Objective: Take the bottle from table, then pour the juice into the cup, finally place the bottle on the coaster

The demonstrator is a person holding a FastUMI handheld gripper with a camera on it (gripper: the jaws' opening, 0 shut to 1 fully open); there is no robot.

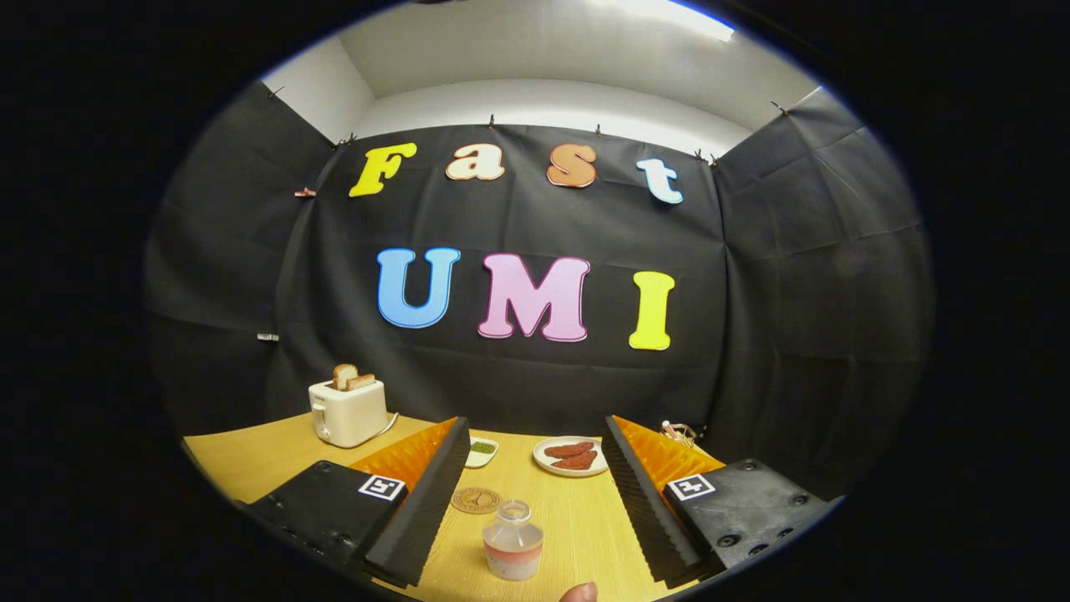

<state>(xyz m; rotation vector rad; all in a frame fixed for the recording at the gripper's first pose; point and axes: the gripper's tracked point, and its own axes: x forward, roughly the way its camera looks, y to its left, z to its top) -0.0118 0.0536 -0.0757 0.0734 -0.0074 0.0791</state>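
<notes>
A small clear bottle (512,539) with an open neck and a little pinkish juice stands upright on the wooden table (577,518). It sits between my two fingers, back near their bases, and touches neither. My gripper (535,428) is open wide, its black ribbed pads (435,493) facing inward on either side. A round brown coaster (476,500) lies flat just beyond the bottle, close to the left finger.
Beyond the fingertips are a white plate (571,456) with reddish sausages and a small white dish (482,450) with something green. A cream toaster (347,410) holding toast stands at the back left. A person's fingertip (578,592) shows near the bottle.
</notes>
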